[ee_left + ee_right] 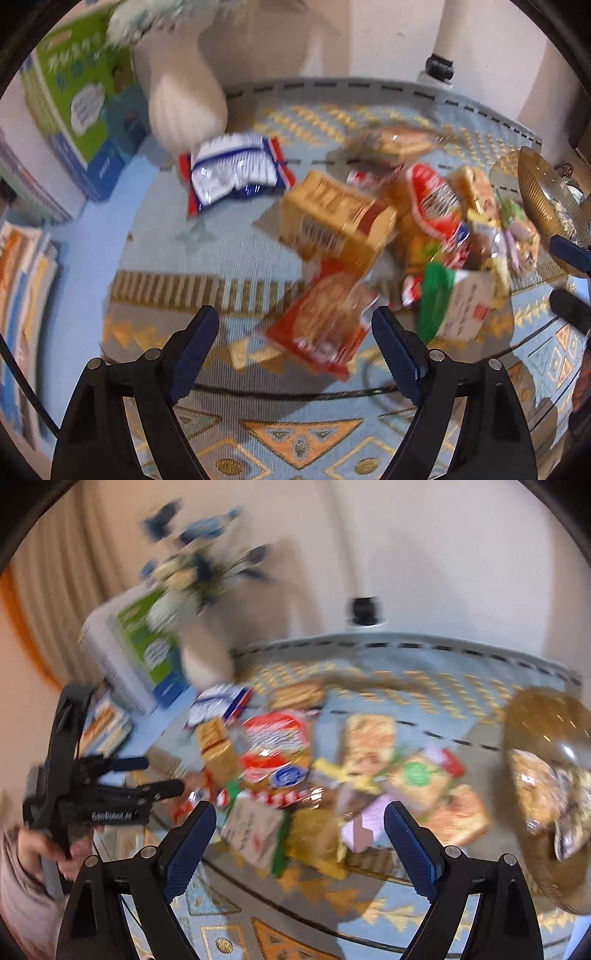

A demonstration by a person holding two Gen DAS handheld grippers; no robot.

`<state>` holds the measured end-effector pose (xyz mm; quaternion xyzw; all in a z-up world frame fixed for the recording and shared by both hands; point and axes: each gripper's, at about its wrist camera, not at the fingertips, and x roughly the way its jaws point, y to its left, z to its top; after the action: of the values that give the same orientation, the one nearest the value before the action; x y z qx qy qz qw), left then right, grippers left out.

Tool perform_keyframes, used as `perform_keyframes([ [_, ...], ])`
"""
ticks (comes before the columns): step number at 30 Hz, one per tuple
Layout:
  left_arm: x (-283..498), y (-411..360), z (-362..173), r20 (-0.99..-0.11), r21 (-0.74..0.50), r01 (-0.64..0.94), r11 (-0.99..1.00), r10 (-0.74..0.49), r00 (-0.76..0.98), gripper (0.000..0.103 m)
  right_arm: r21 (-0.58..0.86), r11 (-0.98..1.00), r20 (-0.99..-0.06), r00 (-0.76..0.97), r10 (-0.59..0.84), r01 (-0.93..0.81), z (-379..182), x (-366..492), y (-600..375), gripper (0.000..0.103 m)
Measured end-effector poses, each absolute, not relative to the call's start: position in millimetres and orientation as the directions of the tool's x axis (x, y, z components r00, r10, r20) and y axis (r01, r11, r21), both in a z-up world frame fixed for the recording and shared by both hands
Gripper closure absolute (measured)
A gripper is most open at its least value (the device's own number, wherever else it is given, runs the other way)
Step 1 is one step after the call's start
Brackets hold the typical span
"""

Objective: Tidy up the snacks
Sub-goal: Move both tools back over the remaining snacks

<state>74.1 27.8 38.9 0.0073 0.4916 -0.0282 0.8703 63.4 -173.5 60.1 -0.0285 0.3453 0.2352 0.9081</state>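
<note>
Both tongs, left [295,343] and right [300,834], gaped empty above the snack packets [295,771] heaped on the worktop [155,258]; the approach seemingly underway, next choosing one packet for the bowl [546,746].

Clear tablecloth [155,258] lies open to you left of the snack heap [388,229]; white vase [186,110] and green box [79,96] block the far left; gold bowl [546,775] walls your right.

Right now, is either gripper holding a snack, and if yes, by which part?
Nothing is held. The left gripper and the right gripper both stand open above the pile of snacks, touching no packet.
</note>
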Motion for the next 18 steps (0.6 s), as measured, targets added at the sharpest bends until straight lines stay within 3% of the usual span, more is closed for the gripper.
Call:
perform_keyframes([
  [5,67.4,34.5,18.4,-0.854,-0.062,0.079,0.995,-0.094,0.512,0.019,0.009,0.846,-0.674,0.622,0.399,-0.534,26.8,58.6,-134.9,0.012],
  [13,65.8,35.6,4.4,-0.833,-0.112,0.113,0.987,-0.155,0.531,0.018,-0.113,0.839,-0.675,0.661,0.328,-0.532,0.4,64.8,-110.0,0.012],
  [18,70.3,25.8,0.5,-0.822,-0.054,0.140,0.989,-0.124,0.556,0.014,-0.117,0.841,-0.644,0.685,0.341,-0.528,-0.5,66.2,-109.4,0.012],
])
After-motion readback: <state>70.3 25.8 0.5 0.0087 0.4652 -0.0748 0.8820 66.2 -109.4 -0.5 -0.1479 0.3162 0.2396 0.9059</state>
